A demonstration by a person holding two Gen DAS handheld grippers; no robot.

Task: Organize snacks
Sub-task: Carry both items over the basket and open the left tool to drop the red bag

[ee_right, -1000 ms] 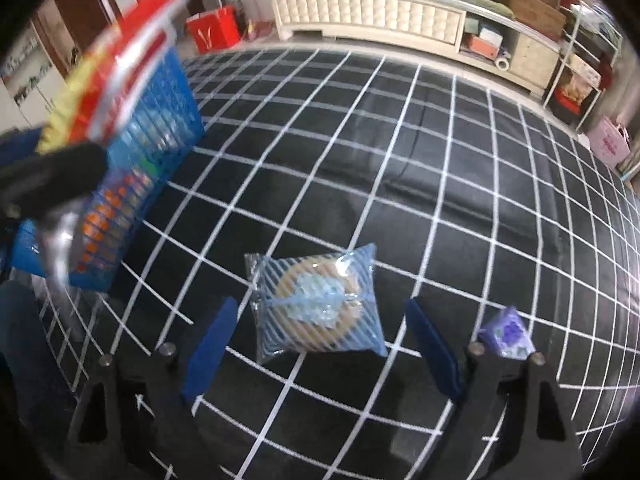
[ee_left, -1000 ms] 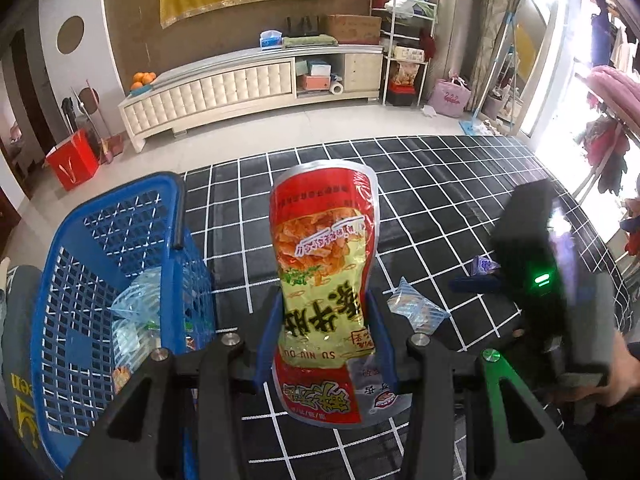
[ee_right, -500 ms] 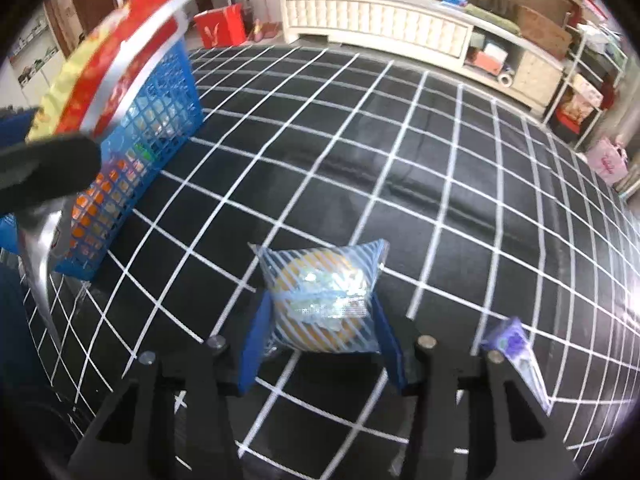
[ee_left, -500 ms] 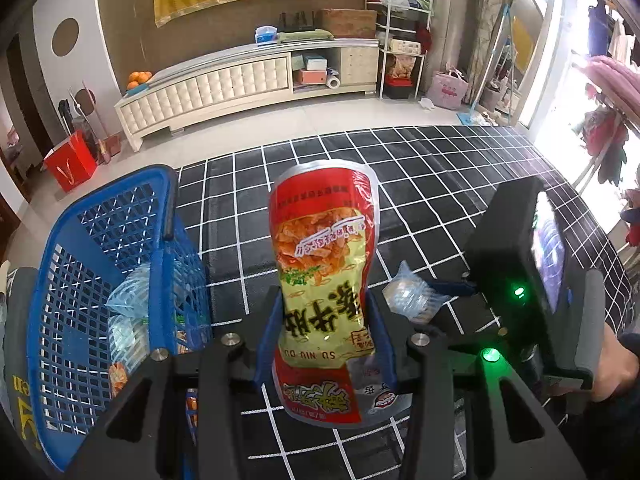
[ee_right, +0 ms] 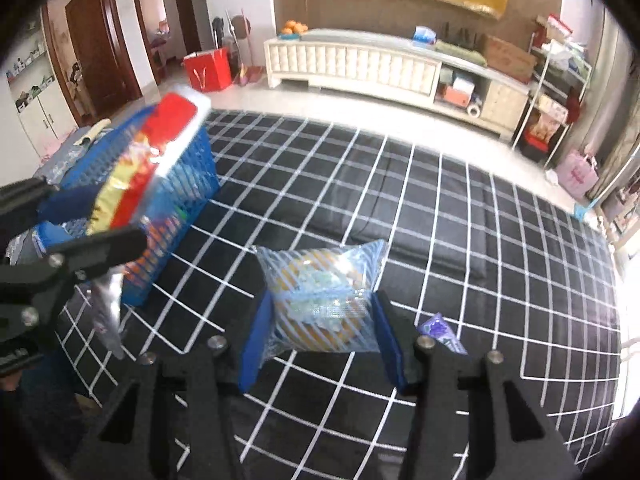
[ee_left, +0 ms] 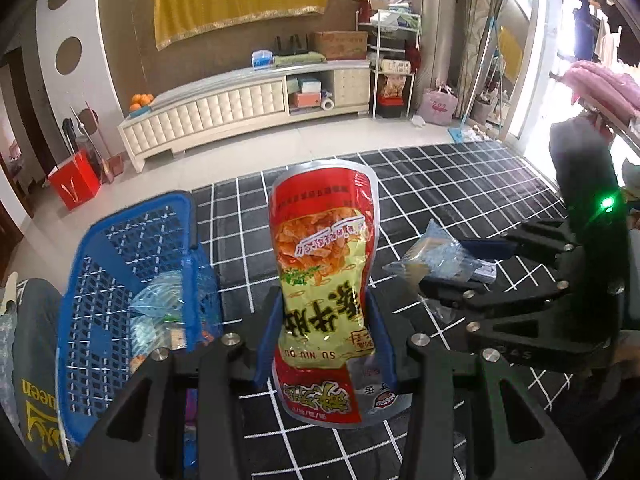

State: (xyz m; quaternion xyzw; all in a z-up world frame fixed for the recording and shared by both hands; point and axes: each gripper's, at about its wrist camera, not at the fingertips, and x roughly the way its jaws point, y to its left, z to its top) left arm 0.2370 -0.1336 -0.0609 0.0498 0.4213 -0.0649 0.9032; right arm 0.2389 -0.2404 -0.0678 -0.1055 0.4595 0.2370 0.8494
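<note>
My left gripper (ee_left: 322,336) is shut on a tall red and yellow chip bag (ee_left: 324,276), held upright above the black grid mat. The blue plastic basket (ee_left: 100,280) sits just left of it with several wrapped snacks inside. My right gripper (ee_right: 320,332) is shut on a blue-striped clear pastry packet (ee_right: 320,296), lifted off the mat. That packet (ee_left: 436,256) and the right gripper (ee_left: 480,268) appear to the right in the left wrist view. In the right wrist view the chip bag (ee_right: 148,160) and basket (ee_right: 188,184) are at the left.
A small purple packet (ee_right: 440,330) lies on the grid mat (ee_right: 440,220) by the right gripper. A white low cabinet (ee_left: 240,108), a red bag (ee_left: 76,180) and a metal shelf rack (ee_left: 392,60) stand along the far wall. A person's clothed knee (ee_left: 36,360) is beside the basket.
The right gripper closed on the striped pastry packet and lifted it off the mat. The left gripper kept hold of the chip bag and rose a little beside the basket.
</note>
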